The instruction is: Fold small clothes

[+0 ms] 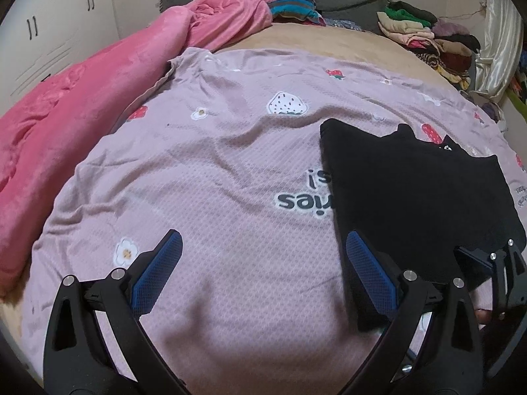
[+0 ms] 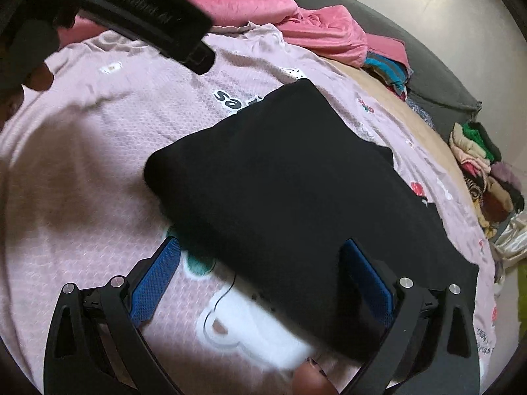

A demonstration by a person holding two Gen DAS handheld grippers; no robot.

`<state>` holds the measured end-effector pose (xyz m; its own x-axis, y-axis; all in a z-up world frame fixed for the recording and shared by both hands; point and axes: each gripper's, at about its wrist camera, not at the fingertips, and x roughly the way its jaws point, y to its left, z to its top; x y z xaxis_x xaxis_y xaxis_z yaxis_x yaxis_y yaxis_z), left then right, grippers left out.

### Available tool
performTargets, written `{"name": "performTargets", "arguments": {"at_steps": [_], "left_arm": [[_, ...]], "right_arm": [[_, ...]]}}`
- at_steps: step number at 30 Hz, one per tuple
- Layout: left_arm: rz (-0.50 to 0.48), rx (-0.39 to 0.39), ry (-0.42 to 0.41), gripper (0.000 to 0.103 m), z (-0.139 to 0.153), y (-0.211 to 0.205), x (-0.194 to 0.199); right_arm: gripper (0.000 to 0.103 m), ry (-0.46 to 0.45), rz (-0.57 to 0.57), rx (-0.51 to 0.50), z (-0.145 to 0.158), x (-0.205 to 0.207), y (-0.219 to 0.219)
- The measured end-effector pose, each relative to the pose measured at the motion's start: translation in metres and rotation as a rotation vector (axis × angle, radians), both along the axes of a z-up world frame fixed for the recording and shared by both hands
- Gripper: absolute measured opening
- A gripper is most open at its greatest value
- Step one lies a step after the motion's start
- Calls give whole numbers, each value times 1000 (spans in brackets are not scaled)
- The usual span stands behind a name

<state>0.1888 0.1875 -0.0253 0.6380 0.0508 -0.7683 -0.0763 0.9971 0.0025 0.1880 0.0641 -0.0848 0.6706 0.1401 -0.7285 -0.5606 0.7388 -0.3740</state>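
Our right gripper (image 2: 260,276) and left gripper (image 1: 263,270), both spread empty at the black garment's (image 2: 280,177) near edge, judging mid-fold: next pinch that edge.

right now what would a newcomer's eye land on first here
Probably the folded black garment, dark against the pale pink strawberry-print sheet it lies on, just ahead of the open right gripper. Next, the bright pink blanket bunched along the sheet's left edge, beyond the open left gripper.
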Motion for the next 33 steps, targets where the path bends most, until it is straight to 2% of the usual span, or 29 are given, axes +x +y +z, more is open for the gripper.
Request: {"name": "performTargets", "arguments": {"at_steps": [8, 13, 14, 16, 20, 23, 27, 33], "left_arm": [[-23, 28, 10, 93, 1, -8, 26], [-37, 37, 13, 93, 2, -13, 38], [-40, 34, 15, 93, 2, -14, 41], [-44, 31, 21, 93, 0, -16, 45], [-56, 30, 28, 93, -1, -23, 52], [-67, 11, 33, 93, -1, -29, 58], [-90, -55, 44, 93, 0, -36, 65], [-121, -90, 57, 93, 1, -51, 77]], "right_arm": [[99, -17, -8, -5, -3, 23, 11], [96, -60, -5, -8, 0, 23, 13], [86, -67, -1, -4, 1, 22, 12], [74, -82, 11, 5, 4, 18, 11], [39, -112, 34, 22, 11, 13, 5], [26, -127, 47, 35, 14, 9, 1], [22, -142, 46, 63, 20, 6, -4], [20, -150, 44, 93, 28, 2, -11]]}}
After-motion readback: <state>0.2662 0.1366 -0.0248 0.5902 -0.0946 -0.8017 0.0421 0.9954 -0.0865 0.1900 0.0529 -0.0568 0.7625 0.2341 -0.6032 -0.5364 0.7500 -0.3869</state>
